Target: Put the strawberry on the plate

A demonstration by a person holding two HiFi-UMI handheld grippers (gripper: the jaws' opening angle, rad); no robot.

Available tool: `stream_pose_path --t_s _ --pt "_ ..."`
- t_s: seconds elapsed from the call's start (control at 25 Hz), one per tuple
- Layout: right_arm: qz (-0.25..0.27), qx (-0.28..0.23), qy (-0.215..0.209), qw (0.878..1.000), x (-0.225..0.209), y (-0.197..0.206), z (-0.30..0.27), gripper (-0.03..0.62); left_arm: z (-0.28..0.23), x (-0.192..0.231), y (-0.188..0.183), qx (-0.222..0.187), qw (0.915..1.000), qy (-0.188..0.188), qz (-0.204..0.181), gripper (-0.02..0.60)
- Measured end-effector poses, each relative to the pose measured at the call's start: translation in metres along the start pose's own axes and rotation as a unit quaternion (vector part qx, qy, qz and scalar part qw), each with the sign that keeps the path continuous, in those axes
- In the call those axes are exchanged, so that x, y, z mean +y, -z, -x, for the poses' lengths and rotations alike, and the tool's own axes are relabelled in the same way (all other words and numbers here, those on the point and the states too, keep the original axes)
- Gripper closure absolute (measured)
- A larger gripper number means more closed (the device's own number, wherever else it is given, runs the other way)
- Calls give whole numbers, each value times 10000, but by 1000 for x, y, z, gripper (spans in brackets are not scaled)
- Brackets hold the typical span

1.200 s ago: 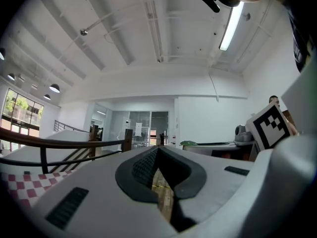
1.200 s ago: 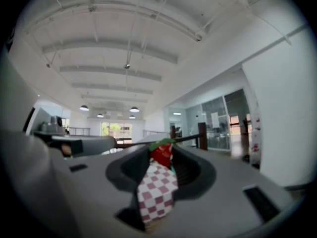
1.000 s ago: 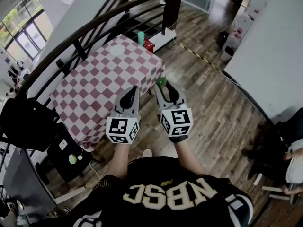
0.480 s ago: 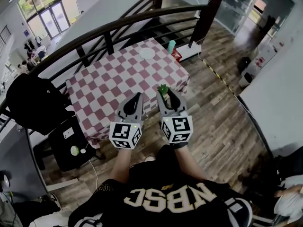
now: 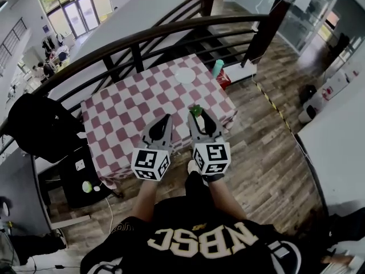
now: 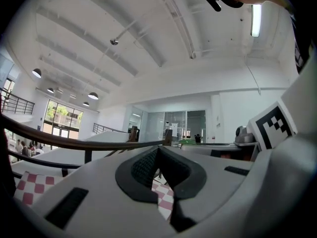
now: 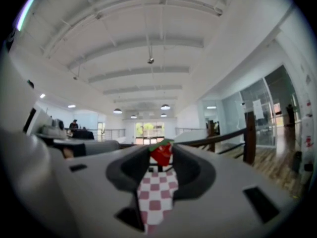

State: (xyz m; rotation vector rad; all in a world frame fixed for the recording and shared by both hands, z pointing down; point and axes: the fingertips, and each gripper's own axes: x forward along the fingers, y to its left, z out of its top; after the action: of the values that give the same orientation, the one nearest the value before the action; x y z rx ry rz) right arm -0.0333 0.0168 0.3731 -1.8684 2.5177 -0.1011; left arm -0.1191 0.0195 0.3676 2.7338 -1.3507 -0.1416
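Where the strawberry [image 7: 162, 154] sits: pinched at the tips of my right gripper [image 5: 197, 114], jaws part-closed on its red body, in the air over the near edge of the checkered table [image 5: 125, 119], toward its right end.
Left gripper [image 5: 165, 121]: jaws together, nothing in them, just beside the right one.
Plate [image 5: 184, 75]: white, bare, near the table's far right corner, well apart from the berry.
Cup [image 5: 218, 67]: teal, upright by that same corner; I cannot tell whether it stands on the cloth.
Risk, grip: I judge the hold shallow, tips only; a jolt on the long reach could let the berry slip and roll off.
Risk, release: letting go high or off-centre could bounce it off the plate; swinging wide right could clip the cup.
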Motion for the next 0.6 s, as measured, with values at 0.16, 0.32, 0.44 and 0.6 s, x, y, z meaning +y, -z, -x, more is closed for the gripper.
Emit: stream_pose_path --t_s 0.16,0.32,0.44,0.6 --pt "58 -110 -200 9997 -42 -14 -45 447 -61 7 -9 -80 9998 -105 -177 572" --pt "93 -121 -422 9990 -80 -25 -87 447 -117 13 -15 -154 9997 -147 -130 572" --pt "10 -73 -503 9987 -107 -25 -114 447 -152 18 -9 -49 9995 -239 -178 572" --pt "-107 89 -614 9980 -135 -9 -148 447 -193 31 16 316 9977 -488 -362 572"
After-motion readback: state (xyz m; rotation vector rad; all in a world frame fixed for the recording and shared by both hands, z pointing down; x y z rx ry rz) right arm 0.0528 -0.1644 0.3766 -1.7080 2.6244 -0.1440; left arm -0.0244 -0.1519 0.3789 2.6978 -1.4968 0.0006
